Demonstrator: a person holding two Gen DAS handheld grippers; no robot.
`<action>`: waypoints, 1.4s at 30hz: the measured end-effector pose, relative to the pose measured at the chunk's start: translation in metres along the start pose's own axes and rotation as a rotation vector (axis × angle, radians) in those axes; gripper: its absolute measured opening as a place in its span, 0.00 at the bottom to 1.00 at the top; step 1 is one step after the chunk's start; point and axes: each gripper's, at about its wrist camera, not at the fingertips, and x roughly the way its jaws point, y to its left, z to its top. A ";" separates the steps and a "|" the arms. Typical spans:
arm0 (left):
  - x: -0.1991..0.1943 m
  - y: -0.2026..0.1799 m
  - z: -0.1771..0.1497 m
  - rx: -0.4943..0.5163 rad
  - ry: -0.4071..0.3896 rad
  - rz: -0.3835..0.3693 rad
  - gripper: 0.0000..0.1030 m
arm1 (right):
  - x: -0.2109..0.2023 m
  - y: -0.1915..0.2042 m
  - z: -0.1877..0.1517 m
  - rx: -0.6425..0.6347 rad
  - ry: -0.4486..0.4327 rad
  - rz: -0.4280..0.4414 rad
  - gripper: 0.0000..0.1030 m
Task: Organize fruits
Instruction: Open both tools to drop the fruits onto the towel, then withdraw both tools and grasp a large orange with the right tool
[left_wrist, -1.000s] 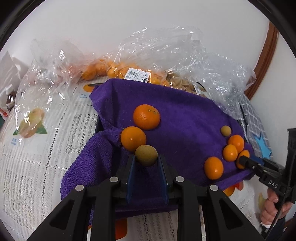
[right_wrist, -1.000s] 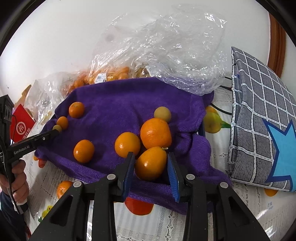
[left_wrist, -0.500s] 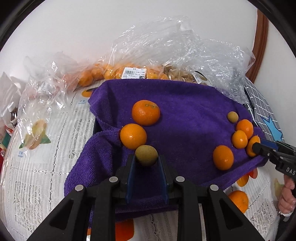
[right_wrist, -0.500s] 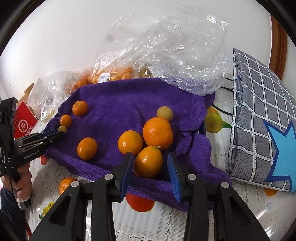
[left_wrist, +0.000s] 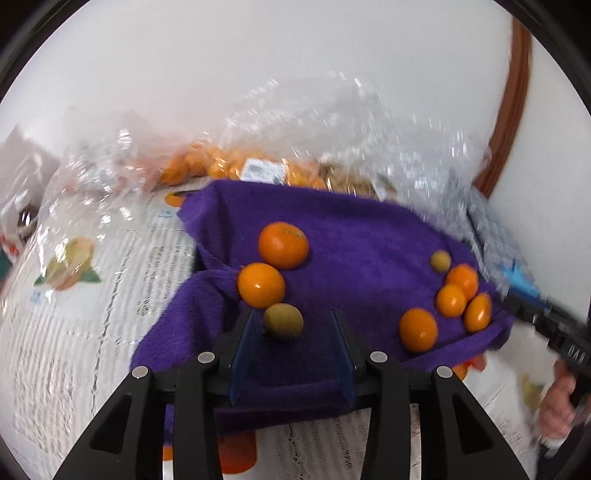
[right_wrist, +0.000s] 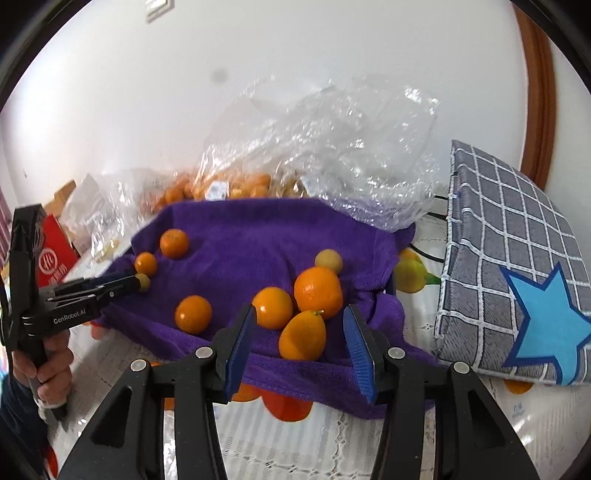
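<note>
We find the left gripper (left_wrist: 291, 332) low in the frame with its jaws just parted, slack around a greenish-brown fruit (left_wrist: 283, 321) lying on the purple towel (left_wrist: 354, 236). The right gripper (right_wrist: 299, 332), lower centre of its view, has likewise just widened its jaws; an oval orange fruit (right_wrist: 303, 336) lies between them, untouched. Two further clusters of oranges lie on the towel.

1. A plain white wall (right_wrist: 184, 92) stood behind the table.
2. A curved brown wooden trim (right_wrist: 541, 92) ran along the wall's right side.
3. A white lace tablecloth (left_wrist: 74, 332) with printed fruit covered the table.
</note>
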 end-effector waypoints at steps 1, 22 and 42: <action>-0.004 0.005 -0.002 -0.035 -0.013 -0.009 0.38 | -0.004 -0.001 -0.002 0.020 -0.004 0.009 0.47; -0.070 0.018 -0.068 -0.114 -0.024 0.001 0.38 | -0.052 0.075 -0.070 -0.074 0.044 0.048 0.47; -0.064 0.039 -0.075 -0.188 0.066 0.076 0.42 | 0.037 0.105 -0.050 -0.105 0.214 0.095 0.46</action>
